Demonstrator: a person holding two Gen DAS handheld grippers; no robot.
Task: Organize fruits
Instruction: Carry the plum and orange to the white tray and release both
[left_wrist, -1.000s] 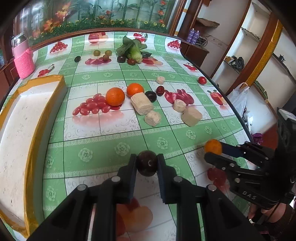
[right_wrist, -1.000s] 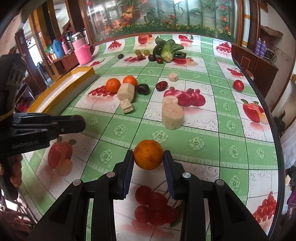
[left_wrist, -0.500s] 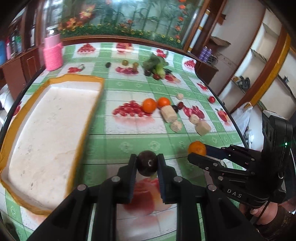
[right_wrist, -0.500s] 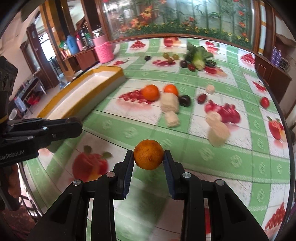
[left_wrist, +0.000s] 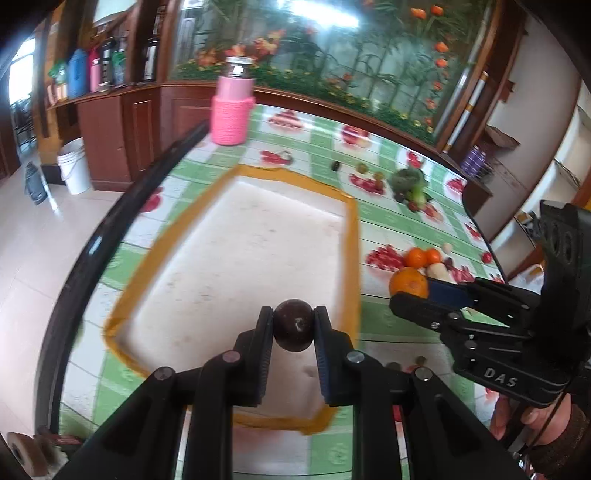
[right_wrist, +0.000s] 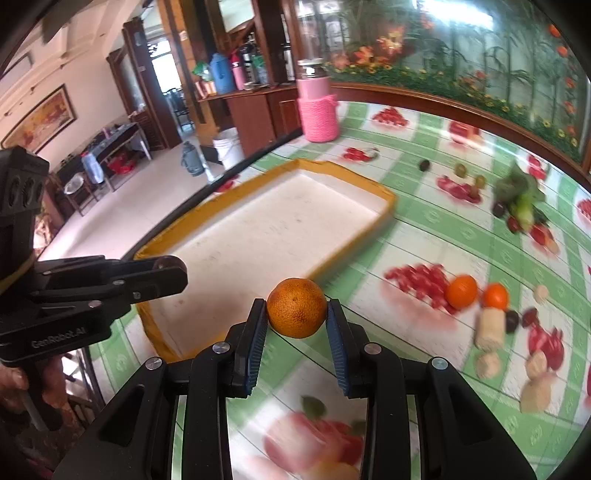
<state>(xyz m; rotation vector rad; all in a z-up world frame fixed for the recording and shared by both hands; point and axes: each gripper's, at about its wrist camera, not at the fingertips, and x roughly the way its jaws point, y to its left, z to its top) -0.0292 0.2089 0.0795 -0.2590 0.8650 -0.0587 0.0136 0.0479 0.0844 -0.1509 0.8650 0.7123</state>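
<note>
While pinching a dark purple round plum (left_wrist: 293, 325) between both black fingers (left_wrist: 258, 343), hangs over the near end of a shallow white tray with a yellow-taped rim (left_wrist: 352, 258): left gripper (left_wrist: 293, 326), jaws pressed against the fruit's two sides. Off to that gripper's right, beyond the tray's right rim and above the green-and-white fruit-print tablecloth (left_wrist: 380, 218): right gripper (left_wrist: 408, 288), seen side-on there, jaws clamped on a round orange mandarin (left_wrist: 408, 282). From the right wrist view, same mandarin (right_wrist: 296, 308) squeezed between blue-padded fingers (right_wrist: 255, 343), right gripper (right_wrist: 296, 314) poised just outside the tray's (right_wrist: 384, 199) near right side; left gripper (right_wrist: 162, 277) visible at the left, over the tray's near corner. Inside the tray: bare white floor only. Farther along the tablecloth (right_wrist: 424, 236), toward its right edge: two more oranges (right_wrist: 461, 291) side by side, touching or nearly so, next to pale beige block-shaped pieces (right_wrist: 489, 328) and small dark fruits (right_wrist: 511, 320). Near the far edge: green leafy vegetable (right_wrist: 521, 195) with small dark and green round fruits close around it. At the far left corner, beyond the tray: pink knit-sleeved bottle (right_wrist: 317, 110), upright.
</note>
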